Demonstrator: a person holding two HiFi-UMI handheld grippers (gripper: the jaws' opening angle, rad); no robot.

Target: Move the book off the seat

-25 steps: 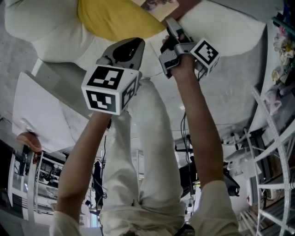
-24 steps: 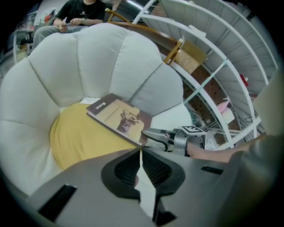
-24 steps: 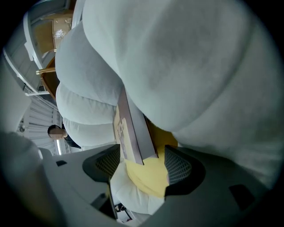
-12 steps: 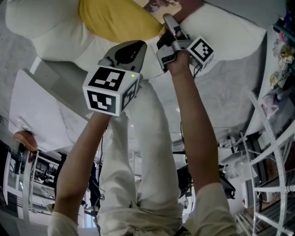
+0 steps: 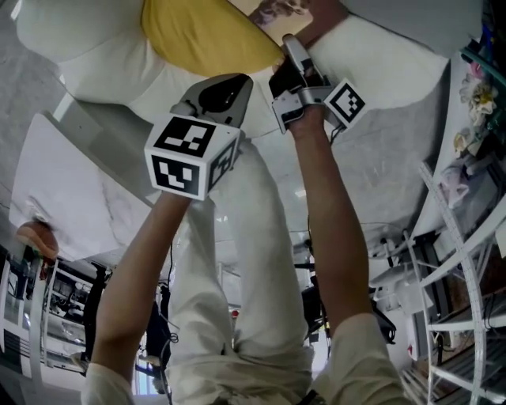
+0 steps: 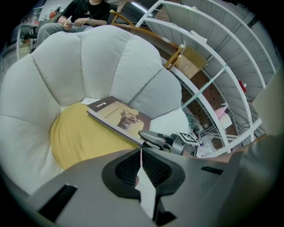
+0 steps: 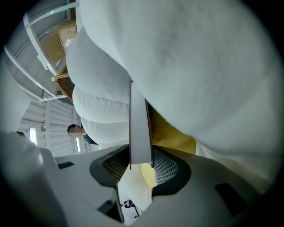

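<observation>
Thin tan-covered softcover book [image 6: 120, 117] lies flat on the yellow round seat cushion [image 6: 75, 139] of a white padded petal-shaped chair [image 6: 88, 57], centre of the left gripper view, far edge close to the backrest. In head view only a corner of the book shows at the top edge, centre. Right gripper [image 5: 289, 49] reaches in at top centre of head view, tip at the book's near corner. Its jaws have just been closing and are now clamped on the book: right gripper view shows the grey page edge standing upright mid-frame between the two mesh pads, both pads touching it, yellow cushion just right of it. Left gripper [image 5: 224, 85] hovers lower left of the right one in head view, over the chair's front rim, apart from the book, jaws pressed together with nothing between them. White wire rack [image 5: 466, 261] runs down the right edge of head view. Seated person [image 6: 84, 13] in upper left of left gripper view, behind the chair
</observation>
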